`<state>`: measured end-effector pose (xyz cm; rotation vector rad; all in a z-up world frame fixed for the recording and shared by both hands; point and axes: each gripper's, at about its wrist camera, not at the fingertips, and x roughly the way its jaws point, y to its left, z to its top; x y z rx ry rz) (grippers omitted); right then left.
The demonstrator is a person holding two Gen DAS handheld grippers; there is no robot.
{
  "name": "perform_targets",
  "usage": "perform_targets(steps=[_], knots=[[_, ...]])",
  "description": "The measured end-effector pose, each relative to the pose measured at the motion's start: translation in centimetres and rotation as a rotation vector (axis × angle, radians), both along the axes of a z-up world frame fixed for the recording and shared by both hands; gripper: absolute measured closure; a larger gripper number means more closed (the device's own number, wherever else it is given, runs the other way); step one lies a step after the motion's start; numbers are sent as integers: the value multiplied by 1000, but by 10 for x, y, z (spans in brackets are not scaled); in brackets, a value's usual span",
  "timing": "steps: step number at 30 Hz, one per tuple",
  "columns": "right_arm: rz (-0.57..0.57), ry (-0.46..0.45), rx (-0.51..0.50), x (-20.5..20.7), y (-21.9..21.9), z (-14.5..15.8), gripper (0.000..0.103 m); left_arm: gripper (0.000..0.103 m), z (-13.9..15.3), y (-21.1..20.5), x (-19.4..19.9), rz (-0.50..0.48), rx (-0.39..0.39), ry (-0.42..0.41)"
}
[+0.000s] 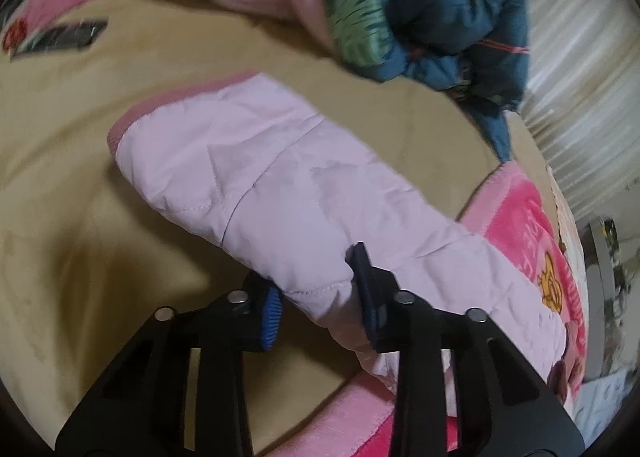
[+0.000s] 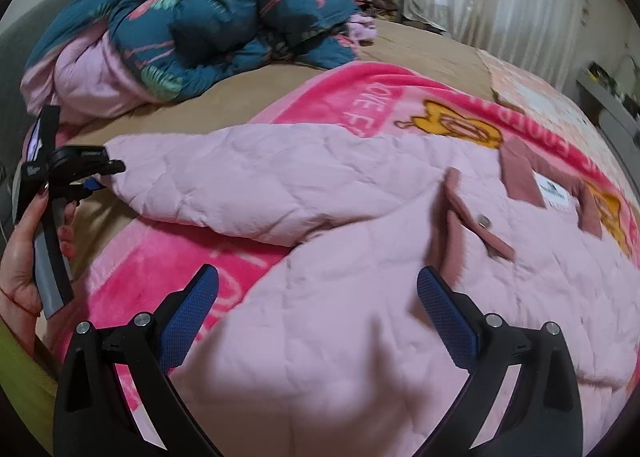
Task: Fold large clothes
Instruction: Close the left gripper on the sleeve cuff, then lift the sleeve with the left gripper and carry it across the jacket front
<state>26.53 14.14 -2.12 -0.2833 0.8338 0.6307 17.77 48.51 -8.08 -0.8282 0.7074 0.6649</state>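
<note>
My left gripper (image 1: 320, 289) is clamped on the pink jacket's sleeve (image 1: 256, 161), which could slip out because the puffy fabric sits shallow in the bite. My right gripper (image 2: 318, 317) hovers with fingers apart over the jacket body (image 2: 360, 297). The jacket lies on the pink blanket (image 2: 320, 93) on the bed (image 2: 420, 49); my left hand (image 2: 24, 253) is low by the bed's edge.

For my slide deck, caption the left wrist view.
Left gripper pinching the pink jacket's sleeve over a tan bedsheet.

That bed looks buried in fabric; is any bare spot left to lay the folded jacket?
Tan sheet lies bare between the teal quilt heap and the pink blanket, plus beside the jacket sleeve. The pink jacket covers the near side; clothes crowd the far corner.
</note>
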Motion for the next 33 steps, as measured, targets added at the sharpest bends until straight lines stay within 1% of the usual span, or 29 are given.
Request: perform_targets(steps=[4, 8, 14, 17, 20, 25, 27, 31, 33], knots=[[-26, -17, 43, -4, -18, 12, 4, 90, 15, -7, 0, -25, 22, -42], [-51, -35, 70, -7, -36, 24, 4, 91, 35, -12, -3, -37, 51, -92], [-104, -15, 151, -11, -67, 39, 4, 92, 72, -30, -12, -60, 128, -183], [-125, -31, 147, -14, -80, 46, 4, 93, 89, -43, -17, -80, 159, -215], [-146, -47, 162, -20, -99, 59, 4, 93, 98, -55, -24, -94, 162, -243], [-144, -62, 156, -30, -127, 73, 4, 93, 118, -76, -29, -115, 186, -268], [-146, -76, 156, -34, -136, 76, 4, 93, 128, -83, -29, -133, 203, -264], [-175, -68, 199, -37, -159, 79, 4, 93, 156, -104, -24, -165, 249, -273], [-182, -79, 202, -39, -166, 82, 4, 93, 168, -116, -20, -184, 279, -276]])
